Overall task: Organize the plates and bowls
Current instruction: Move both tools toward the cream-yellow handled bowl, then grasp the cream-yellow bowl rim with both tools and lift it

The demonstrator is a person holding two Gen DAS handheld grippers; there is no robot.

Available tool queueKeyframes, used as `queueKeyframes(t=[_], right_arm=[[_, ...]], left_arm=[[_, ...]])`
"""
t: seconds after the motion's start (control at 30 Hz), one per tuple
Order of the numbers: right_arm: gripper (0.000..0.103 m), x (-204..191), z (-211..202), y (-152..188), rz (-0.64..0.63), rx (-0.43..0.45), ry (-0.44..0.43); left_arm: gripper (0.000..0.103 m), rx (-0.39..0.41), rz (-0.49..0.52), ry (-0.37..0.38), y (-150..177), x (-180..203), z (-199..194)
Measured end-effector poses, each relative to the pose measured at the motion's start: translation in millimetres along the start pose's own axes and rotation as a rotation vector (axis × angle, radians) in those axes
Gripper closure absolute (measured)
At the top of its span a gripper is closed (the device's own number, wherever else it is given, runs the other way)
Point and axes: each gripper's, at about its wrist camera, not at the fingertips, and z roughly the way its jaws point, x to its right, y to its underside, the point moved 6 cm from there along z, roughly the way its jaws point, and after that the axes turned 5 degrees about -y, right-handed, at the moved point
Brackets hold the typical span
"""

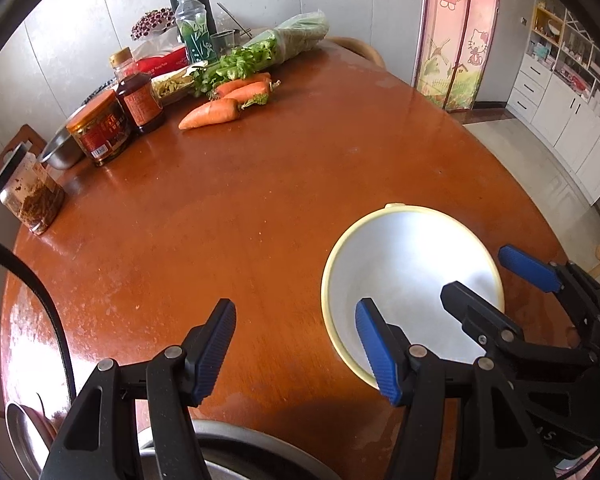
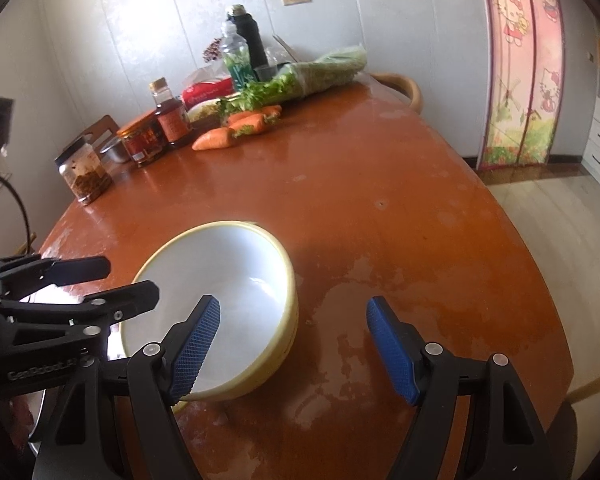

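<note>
A white bowl with a pale yellow rim [image 1: 408, 280] [image 2: 220, 300] stands on the round wooden table [image 1: 260, 200] [image 2: 400, 240]; it seems to be more than one bowl stacked. My left gripper [image 1: 296, 348] is open and empty, just left of the bowl, its right finger over the rim. My right gripper [image 2: 292, 348] is open, its left finger inside the bowl and its right finger outside, straddling the bowl's near right wall. The right gripper also shows in the left wrist view [image 1: 484, 276]. A metal plate [image 1: 20, 440] lies at the near left edge.
At the table's far side stand jars [image 1: 100, 128], a sauce bottle [image 1: 138, 96], a steel bowl [image 1: 62, 148], drink bottles [image 1: 194, 32], carrots [image 1: 220, 108] and bagged greens [image 1: 284, 40]. A dark pot rim [image 1: 240, 452] sits below my left gripper. Chairs surround the table.
</note>
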Motion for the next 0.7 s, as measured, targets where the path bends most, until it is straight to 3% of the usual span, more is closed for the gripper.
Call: queueKeyframes(t=[0.3, 0.53, 0.7], right_arm=[[0.042, -0.8, 10.5, 5.2, -0.015, -0.014, -0.023], [0.071, -3.8, 14.3, 5.6, -0.017, -0.018, -0.055], [0.074, -7.5, 14.8, 5.1, -0.035, -0.028, -0.055]], left_arm=[[0.041, -0.025, 0.004, 0.000, 1.6, 2.0, 8.7], [0.041, -0.061, 0.010, 0.029, 1.7, 4.4, 15.0], [0.068, -0.088, 0.030, 0.083, 3.5, 12.6, 19.1]])
